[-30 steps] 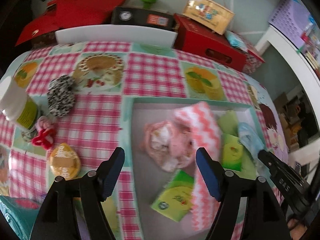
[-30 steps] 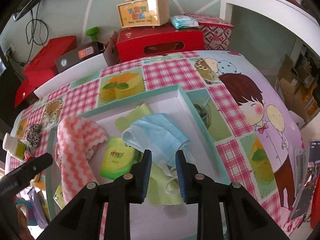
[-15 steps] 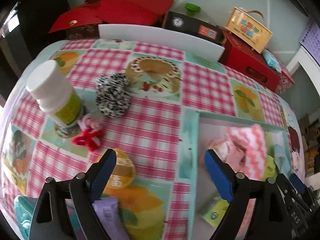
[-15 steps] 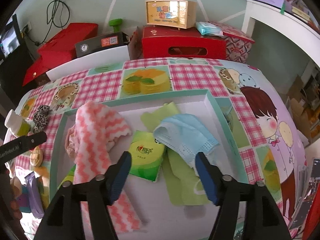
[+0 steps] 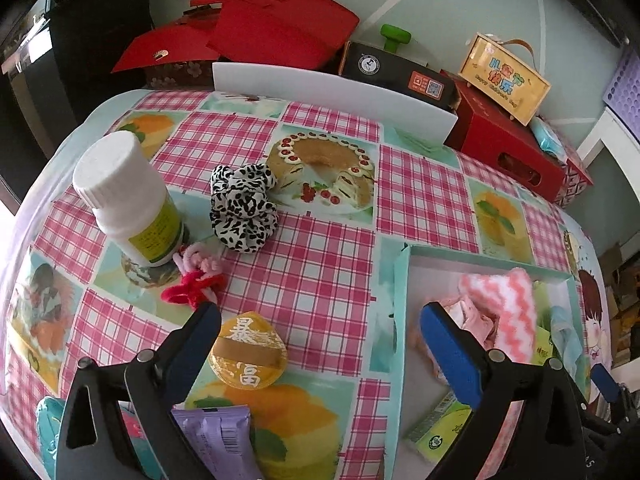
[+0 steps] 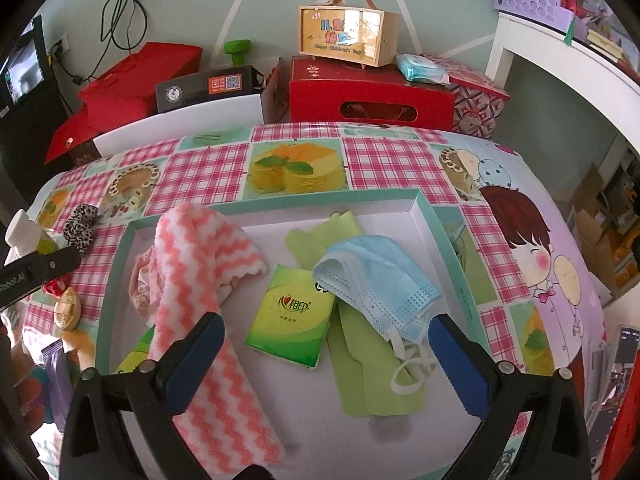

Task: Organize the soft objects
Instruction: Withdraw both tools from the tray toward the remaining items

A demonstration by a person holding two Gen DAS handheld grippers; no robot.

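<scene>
The right gripper (image 6: 325, 344) hangs above the teal-rimmed tray (image 6: 436, 220), its jaws opening with nothing pinched; the blue face mask (image 6: 374, 276) lies loose near the tray's right wall. The left gripper (image 5: 320, 332) also spreads wider over the checked tablecloth (image 5: 328, 264), grasping nothing (bare cloth lies ahead). The leopard scrunchie (image 5: 243, 208) sits outside the tray, beside the white bottle (image 5: 128, 196).

- open checkered worktop (image 5: 320, 272) between the leopard scrunchie (image 5: 243, 212) and the tray (image 5: 400, 280), easy pass
- white bottle (image 5: 128, 200) stands tall on the left
- tray floor mostly covered, bare strip along its near edge
</scene>
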